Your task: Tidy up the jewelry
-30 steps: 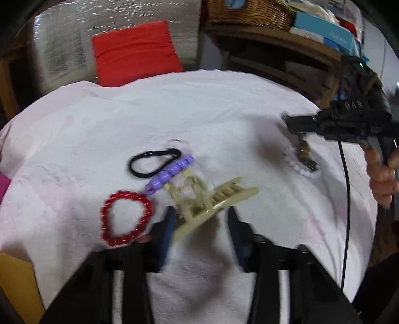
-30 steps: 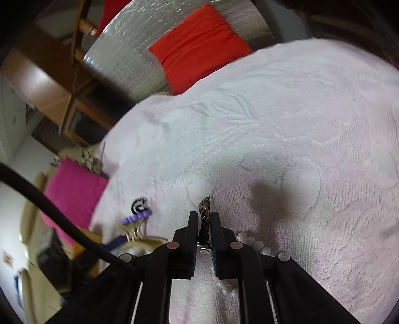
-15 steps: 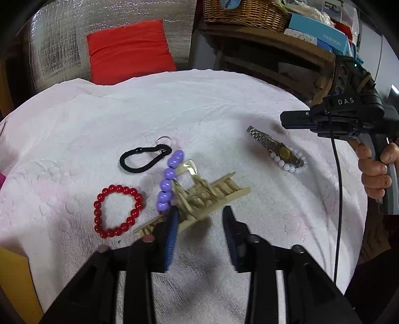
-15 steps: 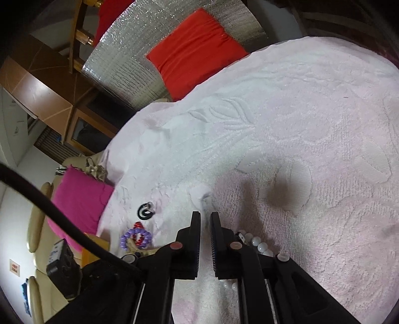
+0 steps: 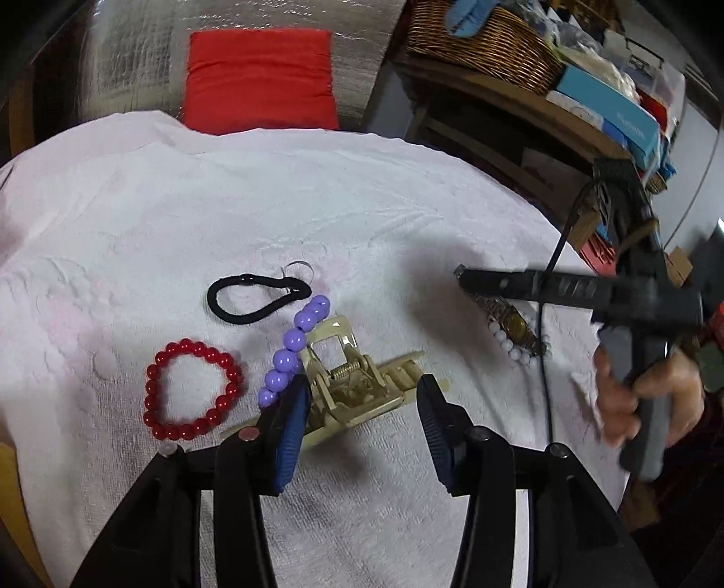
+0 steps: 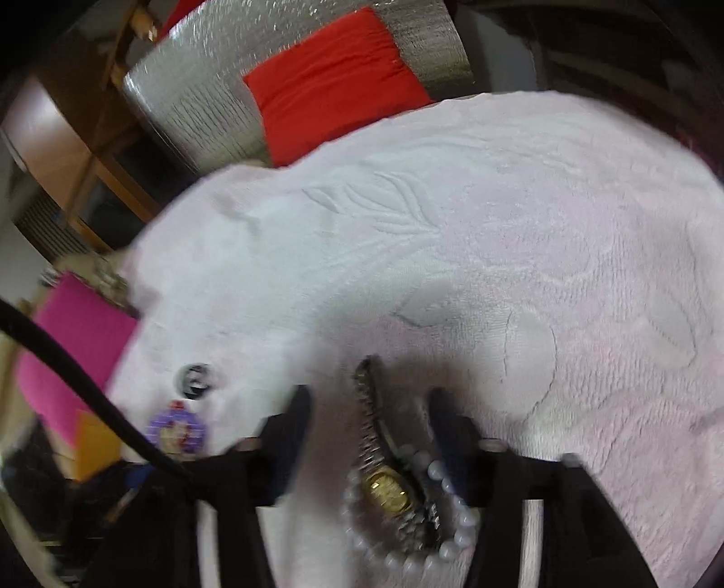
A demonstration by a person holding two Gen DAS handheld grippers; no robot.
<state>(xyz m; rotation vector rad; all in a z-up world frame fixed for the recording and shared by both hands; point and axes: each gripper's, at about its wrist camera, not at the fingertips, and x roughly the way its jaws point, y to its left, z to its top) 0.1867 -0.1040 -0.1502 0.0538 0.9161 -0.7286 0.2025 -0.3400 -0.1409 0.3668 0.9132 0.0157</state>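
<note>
- A white towel (image 5: pixel 316 194) covers the table; a red cushion (image 5: pixel 260 79) lies at the far side
- A wicker basket (image 5: pixel 488 40) sits far right; contents unclear
- Left gripper (image 5: pixel 362 407) wide around the hair clip (image 5: pixel 353 393); right gripper (image 6: pixel 369 411) wide over the watch (image 6: pixel 384 475)

Table (image 5: pixel 407 217) covered with white-pink embossed towel; on it: black hair tie (image 5: pixel 258 298), red bead bracelet (image 5: pixel 192 391), purple bead bracelet (image 5: pixel 294 346), beige claw clip (image 5: pixel 357 393), watch (image 5: pixel 511 323) over white pearl bracelet (image 5: pixel 513 350)
</note>
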